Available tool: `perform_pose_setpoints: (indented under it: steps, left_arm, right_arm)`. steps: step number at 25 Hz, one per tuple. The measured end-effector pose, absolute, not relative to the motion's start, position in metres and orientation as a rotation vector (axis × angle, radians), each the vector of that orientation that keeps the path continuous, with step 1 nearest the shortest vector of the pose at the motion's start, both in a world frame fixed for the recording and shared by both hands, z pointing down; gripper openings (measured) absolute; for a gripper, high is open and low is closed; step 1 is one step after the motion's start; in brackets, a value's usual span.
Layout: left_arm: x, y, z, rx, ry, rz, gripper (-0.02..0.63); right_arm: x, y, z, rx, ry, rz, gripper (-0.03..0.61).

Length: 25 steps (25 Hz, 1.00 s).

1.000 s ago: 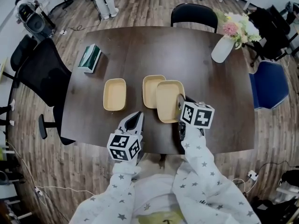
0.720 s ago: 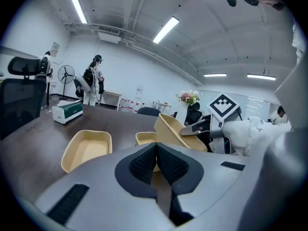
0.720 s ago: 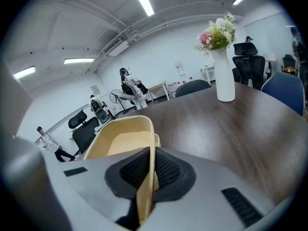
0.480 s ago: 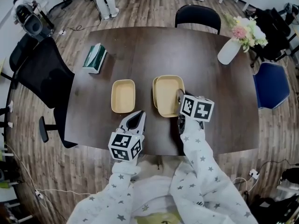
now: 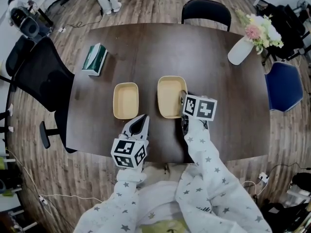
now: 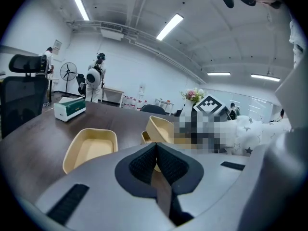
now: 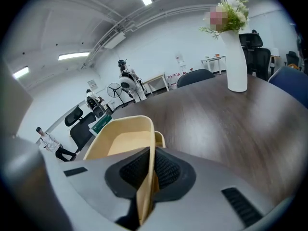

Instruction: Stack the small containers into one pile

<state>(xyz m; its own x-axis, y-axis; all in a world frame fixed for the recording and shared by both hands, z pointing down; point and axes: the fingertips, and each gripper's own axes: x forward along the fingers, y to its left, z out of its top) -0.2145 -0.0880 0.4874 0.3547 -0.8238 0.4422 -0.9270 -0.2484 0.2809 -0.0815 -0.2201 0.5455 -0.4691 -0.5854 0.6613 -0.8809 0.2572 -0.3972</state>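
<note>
A tan container lies alone on the dark table, left of centre. My right gripper is shut on the near right rim of a second tan container, held tilted over a third one, which it almost hides. In the right gripper view the rim runs between the pads, and a corner of the lower container peeks out beside it. My left gripper hovers near the table's front edge, shut and empty, pointing between the lone container and the held one.
A green-and-white tissue box lies at the table's far left. A white vase with flowers stands at the far right corner. A black chair is behind the table, an office chair at its left, a blue chair at its right.
My right gripper has carried its container leftward, from overlapping the middle container's right side to lying almost squarely over it. The left gripper has hardly shifted.
</note>
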Motion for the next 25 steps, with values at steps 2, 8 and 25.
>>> perform_pose_setpoints:
  steps: [2,8,25]
  left_arm:
    - [-0.212,-0.09,0.489,2.126,-1.513,0.283,0.025]
    - [-0.21,-0.098,0.495,2.11,-1.512,0.288,0.025]
    - [-0.212,-0.105,0.498,2.098,-1.511,0.281,0.025]
  right_arm:
    - [-0.082,-0.223,0.549,1.328,-2.148,1.074,0.032]
    - [-0.08,-0.23,0.561,1.31,-2.121,1.063,0.032]
    - [-0.083,-0.23,0.561,1.263,-2.081,0.88,0.034]
